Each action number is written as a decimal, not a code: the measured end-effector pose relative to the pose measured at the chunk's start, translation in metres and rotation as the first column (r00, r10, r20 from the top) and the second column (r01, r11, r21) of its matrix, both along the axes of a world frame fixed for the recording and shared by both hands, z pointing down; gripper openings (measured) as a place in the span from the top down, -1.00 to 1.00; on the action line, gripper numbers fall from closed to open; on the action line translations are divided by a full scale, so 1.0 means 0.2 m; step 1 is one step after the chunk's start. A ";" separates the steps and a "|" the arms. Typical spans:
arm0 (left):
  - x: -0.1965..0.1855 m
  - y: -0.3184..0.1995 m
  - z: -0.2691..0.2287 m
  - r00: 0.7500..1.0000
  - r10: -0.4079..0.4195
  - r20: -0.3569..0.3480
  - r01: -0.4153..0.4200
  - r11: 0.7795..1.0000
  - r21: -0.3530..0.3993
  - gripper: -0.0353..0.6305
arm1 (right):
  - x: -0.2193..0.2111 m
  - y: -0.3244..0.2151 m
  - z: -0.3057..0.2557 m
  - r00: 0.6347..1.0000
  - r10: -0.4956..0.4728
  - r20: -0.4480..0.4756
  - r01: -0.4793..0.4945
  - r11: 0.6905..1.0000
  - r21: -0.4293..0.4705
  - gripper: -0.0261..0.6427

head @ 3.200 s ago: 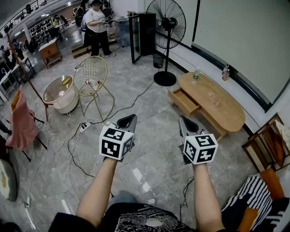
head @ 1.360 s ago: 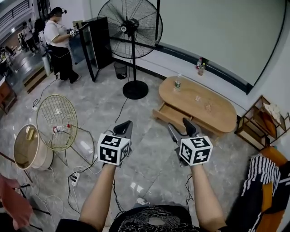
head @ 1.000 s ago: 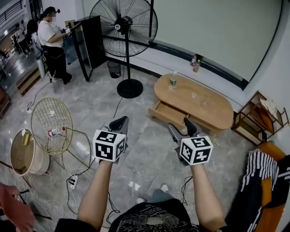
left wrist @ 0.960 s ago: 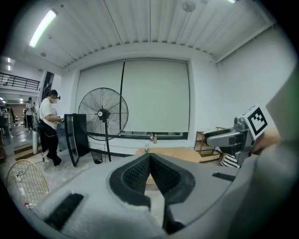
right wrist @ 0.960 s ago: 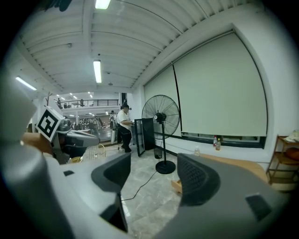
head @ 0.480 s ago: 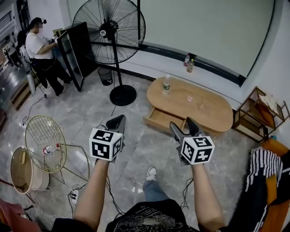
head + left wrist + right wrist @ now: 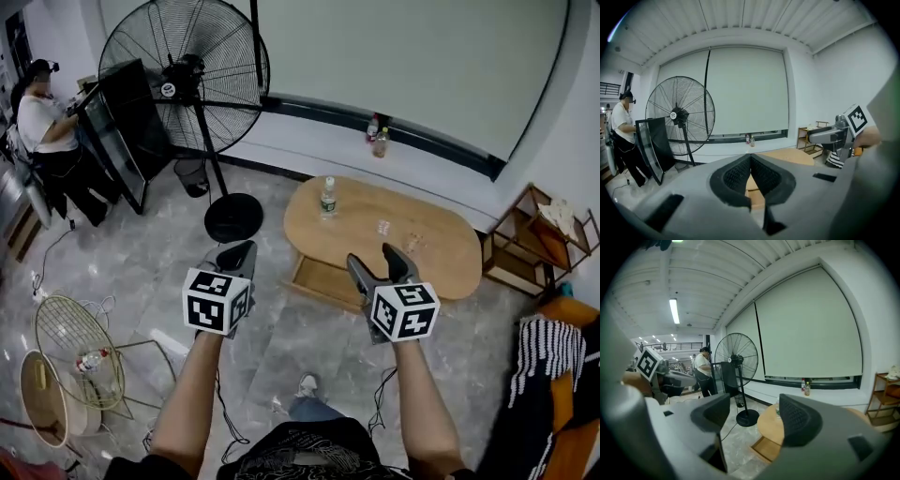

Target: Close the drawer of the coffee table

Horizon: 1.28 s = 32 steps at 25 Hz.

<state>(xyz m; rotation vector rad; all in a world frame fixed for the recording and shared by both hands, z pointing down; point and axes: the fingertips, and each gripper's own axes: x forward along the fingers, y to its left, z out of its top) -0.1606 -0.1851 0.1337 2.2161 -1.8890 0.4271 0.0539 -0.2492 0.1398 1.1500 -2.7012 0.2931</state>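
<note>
The room is looked down on steeply from head height in the head view, with the coffee table (image 7: pixel 427 220) a short way ahead. The left gripper view is taken low and nearly level, facing the standing fan (image 7: pixel 679 115) and the blind-covered wall (image 7: pixel 745 89). The right gripper view is aimed likewise from further right. Coffee table, standing fan and sill bottles (image 7: pixel 375 136) are shared by all three.
</note>
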 end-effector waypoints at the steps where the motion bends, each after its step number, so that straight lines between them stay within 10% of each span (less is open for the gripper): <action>1: 0.00 -0.08 0.00 1.000 0.008 0.000 -0.008 1.000 -0.001 0.89 | -0.01 -0.08 0.00 1.000 0.005 -0.001 -0.005 1.000 -0.001 -0.02; 18: -0.07 -0.67 0.02 0.990 0.144 -0.007 -0.144 0.989 -0.016 0.89 | -0.11 -0.54 0.04 0.994 0.105 -0.002 -0.105 0.994 -0.034 -0.02; 32: -0.23 -0.90 0.13 0.918 0.396 0.004 -0.395 0.917 -0.050 0.89 | -0.38 -0.59 0.07 0.954 0.301 0.014 -0.300 0.953 -0.041 -0.02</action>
